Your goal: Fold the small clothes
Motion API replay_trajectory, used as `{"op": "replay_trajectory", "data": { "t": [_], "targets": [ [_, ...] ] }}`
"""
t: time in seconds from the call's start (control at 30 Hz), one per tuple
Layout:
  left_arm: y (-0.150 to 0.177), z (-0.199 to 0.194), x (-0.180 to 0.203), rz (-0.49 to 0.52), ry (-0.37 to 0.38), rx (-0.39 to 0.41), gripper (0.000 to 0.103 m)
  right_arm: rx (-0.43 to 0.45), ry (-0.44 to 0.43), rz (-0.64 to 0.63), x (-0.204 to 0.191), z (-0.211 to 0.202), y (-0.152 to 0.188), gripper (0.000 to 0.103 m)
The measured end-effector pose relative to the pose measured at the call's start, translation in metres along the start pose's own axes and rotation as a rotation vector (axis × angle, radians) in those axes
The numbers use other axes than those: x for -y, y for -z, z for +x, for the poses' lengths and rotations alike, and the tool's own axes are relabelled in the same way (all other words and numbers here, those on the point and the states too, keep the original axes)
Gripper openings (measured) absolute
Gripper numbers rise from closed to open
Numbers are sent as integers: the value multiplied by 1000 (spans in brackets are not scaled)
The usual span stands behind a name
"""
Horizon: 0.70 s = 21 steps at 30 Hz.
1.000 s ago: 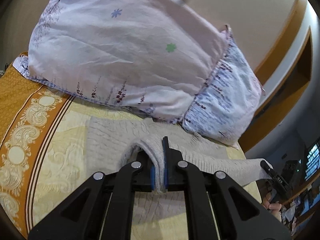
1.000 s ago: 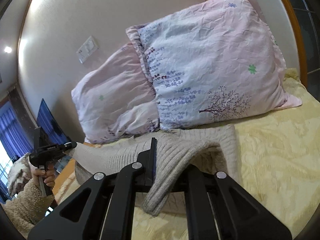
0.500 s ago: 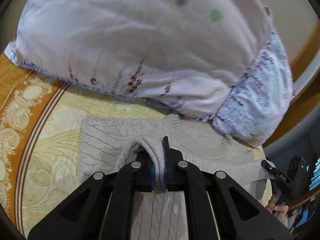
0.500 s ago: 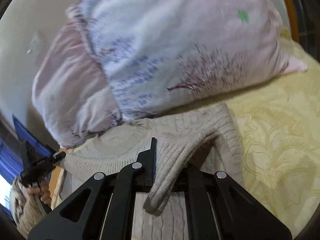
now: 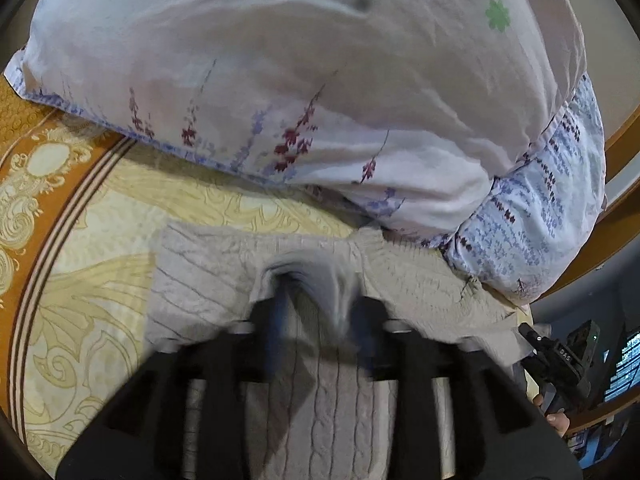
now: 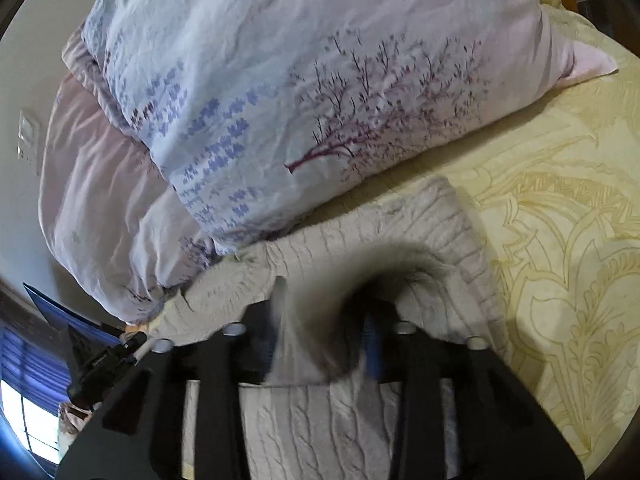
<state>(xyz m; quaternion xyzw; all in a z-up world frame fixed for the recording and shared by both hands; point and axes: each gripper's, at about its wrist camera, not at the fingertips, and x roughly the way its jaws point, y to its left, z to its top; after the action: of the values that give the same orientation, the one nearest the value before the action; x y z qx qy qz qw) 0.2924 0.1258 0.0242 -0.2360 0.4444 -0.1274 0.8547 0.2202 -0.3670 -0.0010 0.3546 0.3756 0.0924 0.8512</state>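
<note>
Tongs on the left [image 5: 316, 320] and tongs on the right [image 6: 324, 332] both stood apart, blurred, a fold of the grey knitted sweater [image 5: 208, 276] loose between each pair. It lay flat on the yellow bedspread [image 6: 560, 240], just beside the pillows [image 5: 320, 80].

I see a pale grey cable-knit sweater [image 5: 208, 280] lying flat on the yellow bedspread, its top edge tucked just under the pillows; a fold of knit [image 6: 320, 312] rises mid-garment, blurred, possibly loosening.
</note>
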Motion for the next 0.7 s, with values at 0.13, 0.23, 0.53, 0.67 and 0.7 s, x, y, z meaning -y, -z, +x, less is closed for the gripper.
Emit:
{"op": "replay_trajectory", "data": {
  "t": [0.13, 0.23, 0.53, 0.67, 0.7],
  "targets": [
    [-4, -16, 2, 15, -12, 49, 64, 60, 3, -22, -4, -15, -5, 64],
    [-1, -24, -2, 27, -15, 36, 64, 86, 13, -52, -3, -29, -3, 64],
    [39, -55, -23, 113, -50, -11, 58, 88, 151, -192, 21, -78, 32, 47],
    [57, -63, -23, 175, -72, -15, 56, 51, 183, -246, 27, -81, 48, 43],
    [62, -64, -21, 195, -78, -14, 56, 47, 194, -256, 27, -81, 51, 42]
  ]
}}
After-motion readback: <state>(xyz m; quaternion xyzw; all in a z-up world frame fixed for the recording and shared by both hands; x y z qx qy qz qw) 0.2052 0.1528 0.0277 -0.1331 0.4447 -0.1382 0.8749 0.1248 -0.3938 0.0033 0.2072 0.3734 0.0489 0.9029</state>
